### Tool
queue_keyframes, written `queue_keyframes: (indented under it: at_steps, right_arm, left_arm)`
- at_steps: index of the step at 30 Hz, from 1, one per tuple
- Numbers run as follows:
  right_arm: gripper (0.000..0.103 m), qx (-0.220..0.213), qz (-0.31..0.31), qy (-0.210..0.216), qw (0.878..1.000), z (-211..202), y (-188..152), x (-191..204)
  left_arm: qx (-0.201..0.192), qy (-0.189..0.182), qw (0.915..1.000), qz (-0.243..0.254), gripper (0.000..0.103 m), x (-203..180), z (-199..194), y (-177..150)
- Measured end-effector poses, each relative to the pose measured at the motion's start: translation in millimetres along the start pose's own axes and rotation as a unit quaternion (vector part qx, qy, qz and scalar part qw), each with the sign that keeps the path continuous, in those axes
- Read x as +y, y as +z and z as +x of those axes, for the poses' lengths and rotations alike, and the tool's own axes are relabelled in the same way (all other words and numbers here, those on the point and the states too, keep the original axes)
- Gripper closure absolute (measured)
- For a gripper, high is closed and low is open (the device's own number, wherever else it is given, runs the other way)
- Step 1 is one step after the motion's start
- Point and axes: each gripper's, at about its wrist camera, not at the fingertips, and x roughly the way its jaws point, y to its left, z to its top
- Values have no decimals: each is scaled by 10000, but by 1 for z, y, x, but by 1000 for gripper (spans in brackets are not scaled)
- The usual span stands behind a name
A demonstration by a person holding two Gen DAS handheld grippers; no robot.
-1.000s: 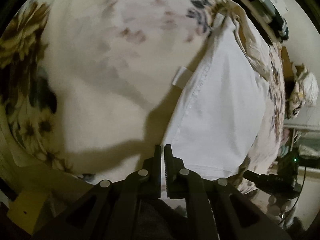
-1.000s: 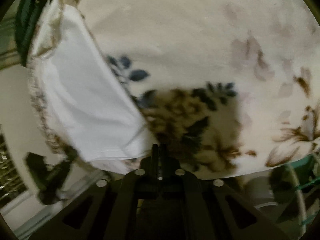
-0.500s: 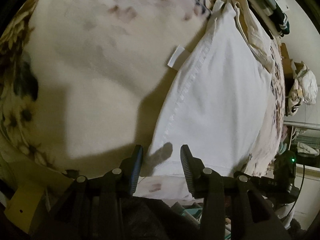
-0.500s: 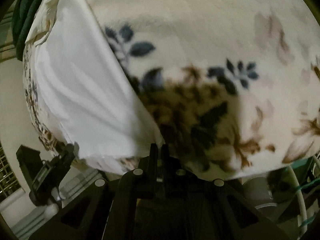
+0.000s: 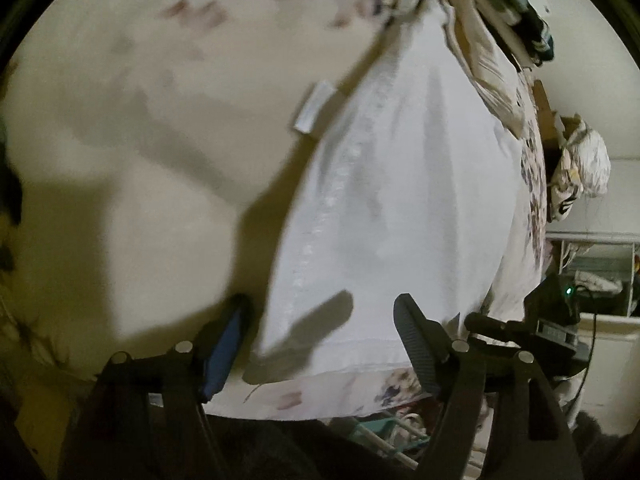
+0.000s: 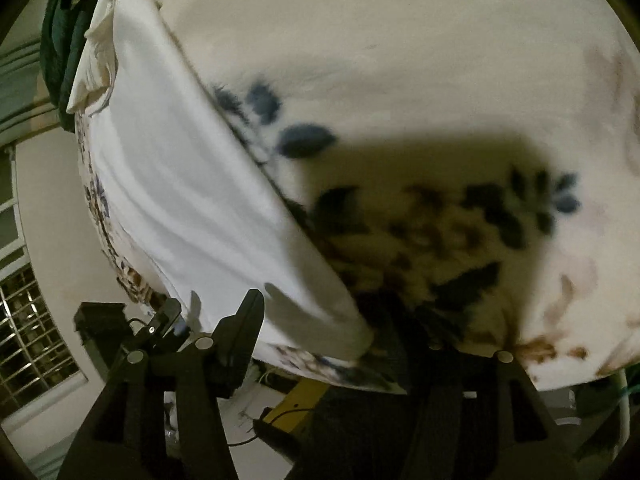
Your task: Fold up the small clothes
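Note:
A white folded garment (image 5: 400,200) lies flat on a cream floral blanket (image 5: 160,140), with a small white tag (image 5: 314,106) sticking out at its left edge. My left gripper (image 5: 320,328) is open and empty, its jaws wide apart over the garment's near left corner. In the right wrist view the same garment (image 6: 180,184) lies to the left on the blanket (image 6: 400,80). My right gripper (image 6: 320,320) is open and empty, over the garment's near right corner. The other gripper (image 6: 108,320) shows at lower left.
A crumpled cream cloth (image 5: 492,60) and dark folded clothes (image 5: 520,8) lie at the garment's far end. A bundle of patterned cloth (image 5: 580,168) sits off the bed at right. The bed's near edge (image 5: 320,404) runs just below the garment. A window grille (image 6: 32,340) stands left.
Both grippers have opened and let go of the garment's near corners; the left opened first, then wider, the right in the last half second. The garment now lies flat.

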Motion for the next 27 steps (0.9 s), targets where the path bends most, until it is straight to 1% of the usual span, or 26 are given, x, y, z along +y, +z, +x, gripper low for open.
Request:
queue_keyframes:
  at_steps: [1, 2, 3, 4, 6, 7, 10, 13, 16, 17, 19, 23, 25, 27]
  right_arm:
    - [48, -28, -53, -67, 10000, 0, -1, 5]
    - [59, -44, -98, -140, 9998, 0, -2, 7]
    - [82, -11, -132, -181, 9997, 2, -3, 10]
    - [90, 42, -137, -163, 9998, 5, -5, 11]
    - [94, -56, -133, -197, 9997, 7, -10, 16]
    - [95, -87, -133, -191, 9997, 12, -13, 21]
    - [96, -144, -84, -36, 9999, 5, -18, 28]
    - [96, -150, -43, 265, 9995, -11, -24, 37]
    - [96, -199, -119, 491, 9985, -32, -31, 48]
    - [96, -229, -154, 572, 9980, -41, -32, 53]
    - [96, -306, -209, 710, 9968, -62, -32, 57]
    - [96, -499, -296, 1045, 9928, -95, -23, 79]
    - [96, -617, -358, 1195, 9903, -108, -12, 92]
    - [96, -764, -407, 1339, 9872, -121, 5, 108]
  left_arm:
    - [-35, 96, 9999, 110, 64, -5, 0, -2]
    - [54, 293, 9994, 202, 99, -8, 3, -3]
    - [131, 402, 9988, 248, 99, -10, 7, -4]
    - [81, 494, 9983, 286, 99, -13, 8, -5]
    - [16, 637, 9976, 284, 99, -17, 8, -6]
    - [2, 652, 9976, 238, 99, -18, 7, -7]
    - [-46, 472, 9989, 23, 99, -19, -6, -7]
    - [-96, 225, 9996, -104, 99, -28, -24, -8]
    - [-197, -127, 9993, -280, 99, -28, -53, -4]
    - [-229, -185, 9991, -314, 99, -27, -60, 0]
    - [-350, -328, 9981, -396, 99, -31, -78, 9]
    - [-588, -662, 9948, -507, 99, -49, -102, 38]
    - [-708, -741, 9935, -487, 99, -59, -108, 56]
    - [-863, -912, 9911, -451, 99, -71, -110, 82]
